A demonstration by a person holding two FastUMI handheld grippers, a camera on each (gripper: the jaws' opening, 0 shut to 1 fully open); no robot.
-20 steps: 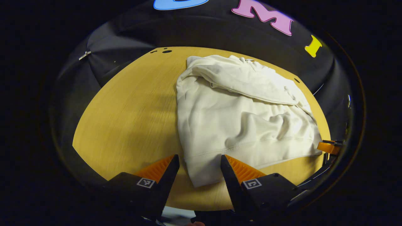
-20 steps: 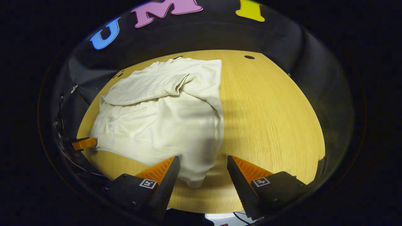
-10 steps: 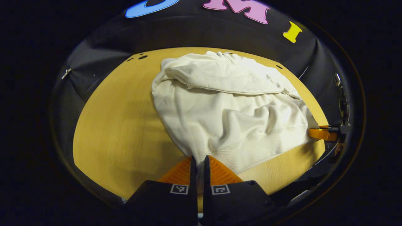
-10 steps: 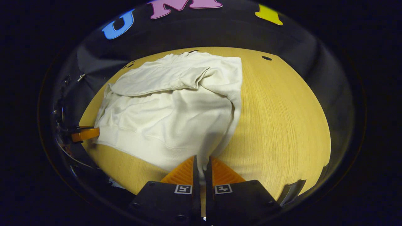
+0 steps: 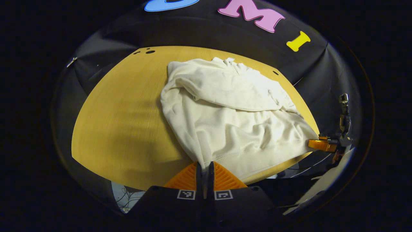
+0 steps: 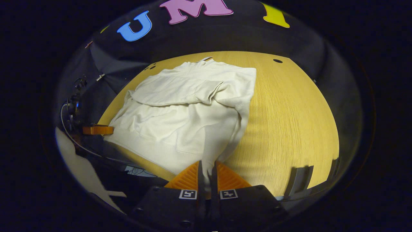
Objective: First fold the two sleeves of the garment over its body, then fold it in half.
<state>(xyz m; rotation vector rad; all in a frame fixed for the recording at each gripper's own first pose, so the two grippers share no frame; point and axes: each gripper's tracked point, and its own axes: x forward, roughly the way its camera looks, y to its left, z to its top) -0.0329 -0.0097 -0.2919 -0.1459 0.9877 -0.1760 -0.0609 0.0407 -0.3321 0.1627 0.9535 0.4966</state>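
Note:
A cream hooded garment (image 5: 235,119) lies on the wooden table (image 5: 119,122), its sleeves laid across the body and the hood at the far end. My left gripper (image 5: 203,167) is shut on the hem's left corner, lifted off the table near the front edge. In the right gripper view the same garment (image 6: 186,112) stretches away, and my right gripper (image 6: 206,167) is shut on the hem's right corner. The hem hangs taut between the two corners. Each view also catches the other gripper at the garment's opposite corner: the right gripper (image 5: 322,144) and the left gripper (image 6: 96,129).
The table's front edge (image 5: 135,185) lies just below the lifted hem, with floor and cables beyond it. Bare wood spreads left of the garment in the left gripper view and on the table's right part (image 6: 289,122) in the right gripper view. Small holes (image 5: 150,51) mark the far corner.
Both grippers went from open around the hem corners to shut on them, then rose and drew back, lifting the hem off the table.

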